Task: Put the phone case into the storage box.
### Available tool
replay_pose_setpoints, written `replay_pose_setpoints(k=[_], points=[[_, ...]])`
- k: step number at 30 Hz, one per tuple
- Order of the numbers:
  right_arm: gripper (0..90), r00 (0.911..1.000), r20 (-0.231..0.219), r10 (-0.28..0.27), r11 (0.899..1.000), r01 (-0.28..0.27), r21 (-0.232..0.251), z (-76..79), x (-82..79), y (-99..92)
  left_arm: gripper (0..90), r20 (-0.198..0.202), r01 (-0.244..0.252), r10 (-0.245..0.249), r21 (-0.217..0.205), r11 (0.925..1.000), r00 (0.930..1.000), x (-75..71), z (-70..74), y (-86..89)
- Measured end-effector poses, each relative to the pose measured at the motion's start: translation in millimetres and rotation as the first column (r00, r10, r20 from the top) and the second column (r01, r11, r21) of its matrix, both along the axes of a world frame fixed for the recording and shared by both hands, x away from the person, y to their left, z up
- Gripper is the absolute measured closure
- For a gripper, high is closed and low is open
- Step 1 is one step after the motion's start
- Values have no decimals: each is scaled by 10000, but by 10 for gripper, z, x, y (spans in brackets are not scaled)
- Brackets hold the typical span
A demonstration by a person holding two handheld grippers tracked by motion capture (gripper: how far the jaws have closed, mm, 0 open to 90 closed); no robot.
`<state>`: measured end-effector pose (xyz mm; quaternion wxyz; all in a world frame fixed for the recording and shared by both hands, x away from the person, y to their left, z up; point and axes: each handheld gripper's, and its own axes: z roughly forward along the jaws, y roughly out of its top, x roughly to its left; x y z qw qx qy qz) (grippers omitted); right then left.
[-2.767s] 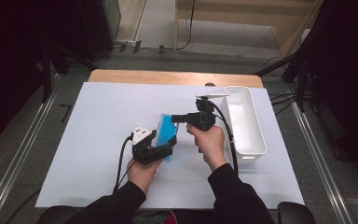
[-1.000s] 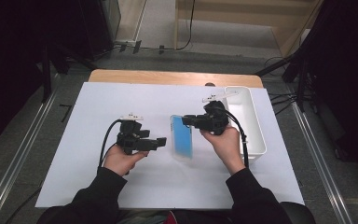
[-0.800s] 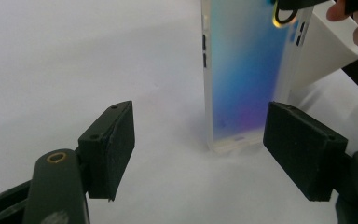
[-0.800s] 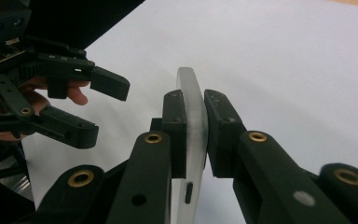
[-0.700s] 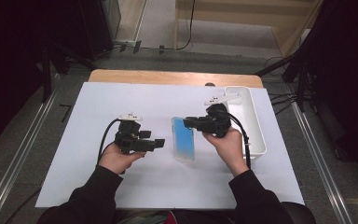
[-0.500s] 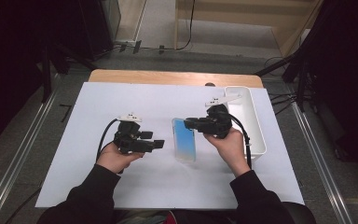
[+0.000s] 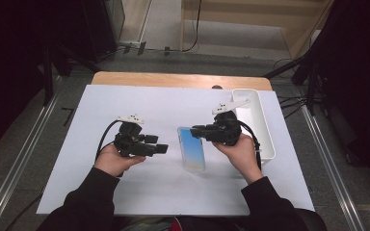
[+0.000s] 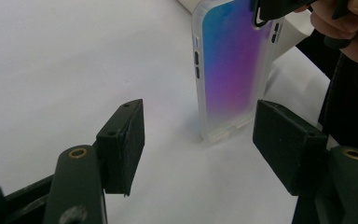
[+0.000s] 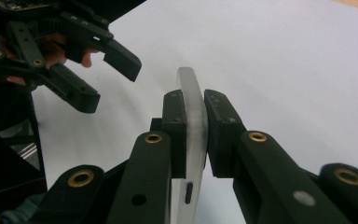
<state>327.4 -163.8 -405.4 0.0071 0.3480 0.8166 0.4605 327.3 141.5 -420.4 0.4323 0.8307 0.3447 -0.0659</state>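
The person's right hand (image 7: 241, 149) comes in from about five o'clock in the high view, forearm in a dark sleeve, with the right gripper (image 7: 196, 129) held level and pointing toward nine o'clock. Its fingers are clamped on the upper edge of the phone case (image 7: 191, 148); in the right gripper view the two pads (image 9: 175, 135) press on either face of the translucent edge of the case (image 9: 192, 107), which stands between them.

The left hand (image 7: 114, 159) enters from about seven o'clock, and the left gripper (image 7: 163, 148) is also level, pointing toward three o'clock at the case. Its fingers stand apart with nothing between them; they have just been closing somewhat, then stopped partway. In the left gripper view the case (image 8: 233, 70) stands ahead of the two black fingers (image 8: 121, 140), apart from them, nearer the right one.

The case stands near the middle of the white tabletop (image 7: 101, 101), between the two grippers, its lower end resting on the surface and its top leaning toward twelve o'clock in the right gripper's hold. It is a clear, frosted shell with a back that shades from blue to purple, and dark side buttons show on its left edge in the left gripper view. A white bin (image 7: 265, 134) sits at three o'clock from it, just beyond the right hand.
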Motion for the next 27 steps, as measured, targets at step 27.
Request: replay_pose_setpoints(k=[27], points=[[779,9722,-32,2341,9721,-2340,180,54,-82,14,331,771,1718,-1680,-445,9841,9828,-16,83,-6]])
